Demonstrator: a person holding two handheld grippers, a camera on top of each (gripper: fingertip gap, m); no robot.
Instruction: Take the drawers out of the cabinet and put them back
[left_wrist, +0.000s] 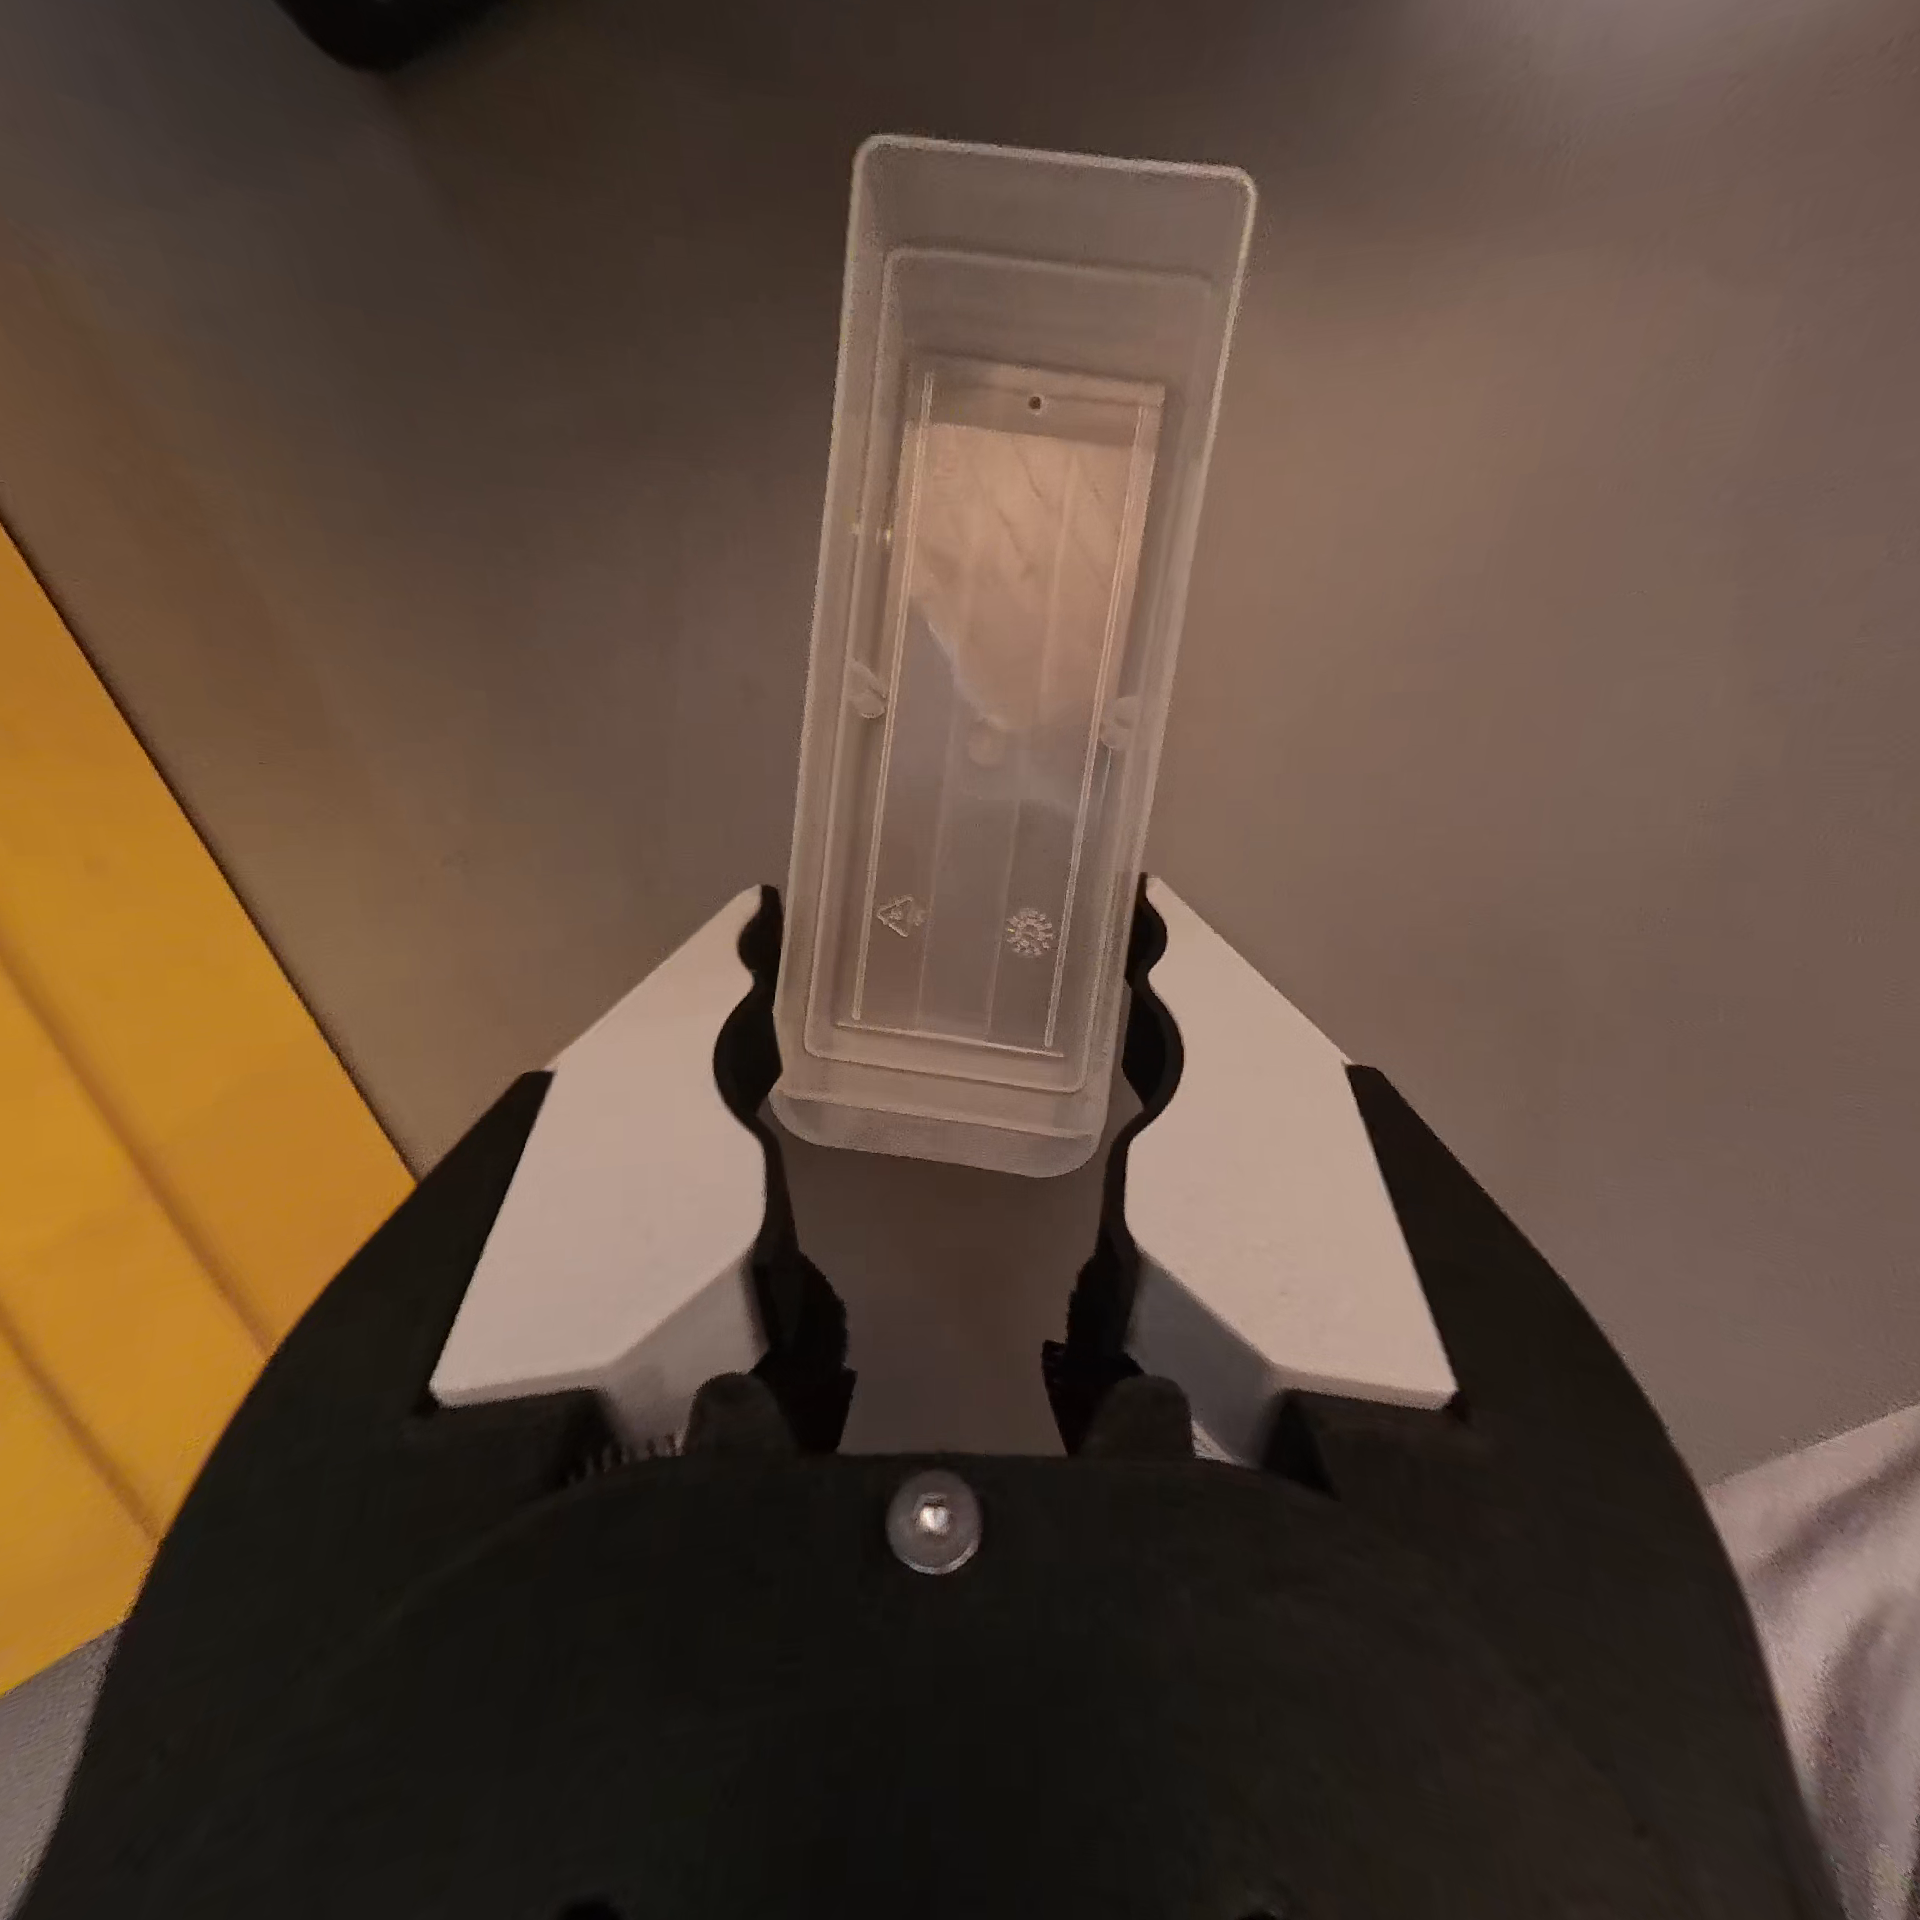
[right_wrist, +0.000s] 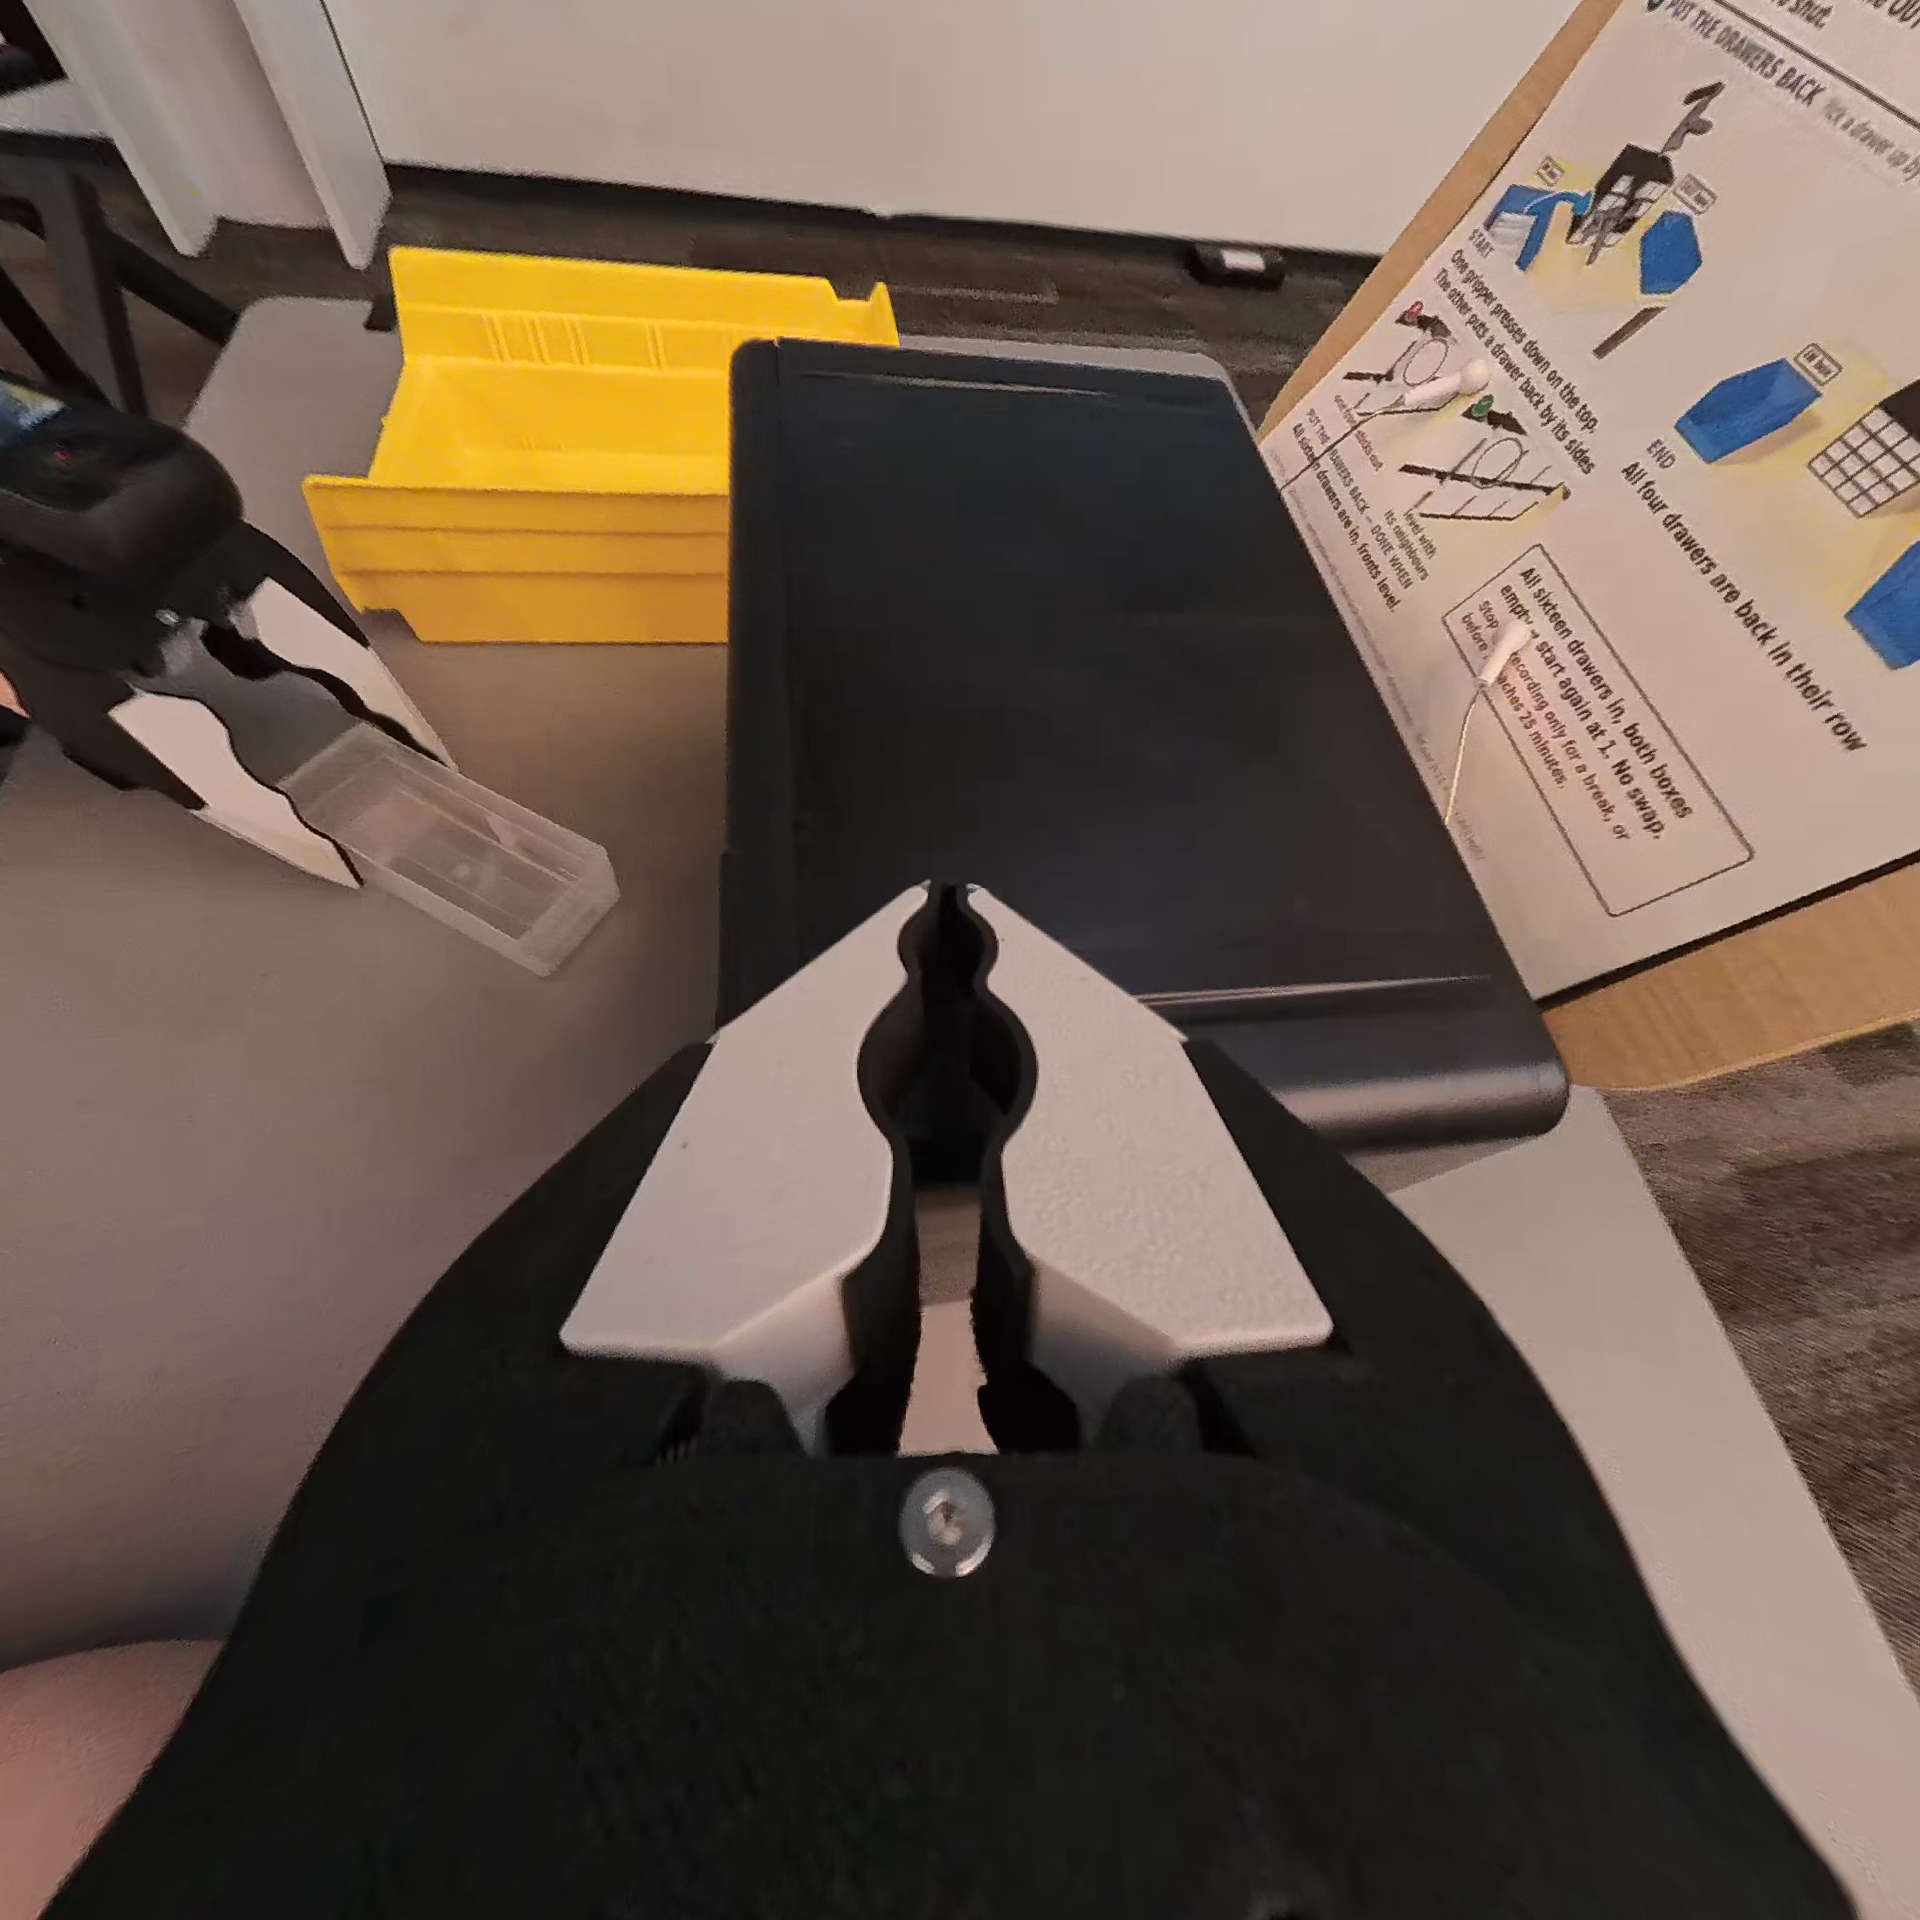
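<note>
Left tongs (left_wrist: 951, 997) pinch clear drawer (left_wrist: 997, 644) by its sides above the tabletop (left_wrist: 1507, 623), near the left edge. Right tongs (right_wrist: 948, 891) pressed together on black cabinet (right_wrist: 1091, 675) top. Keep drawer level, cabinet pinned, slide straight in.

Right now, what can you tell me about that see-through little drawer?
The clear drawer is a long, narrow box of see-through plastic with an open top, thin walls, rounded corners and nothing inside. Small moulded marks and a tiny hole show on its floor. The left hand-held gripper is shut on its near end, one finger against each long side. In the right wrist view it slopes down toward the grey table, left of the black cabinet.
</note>
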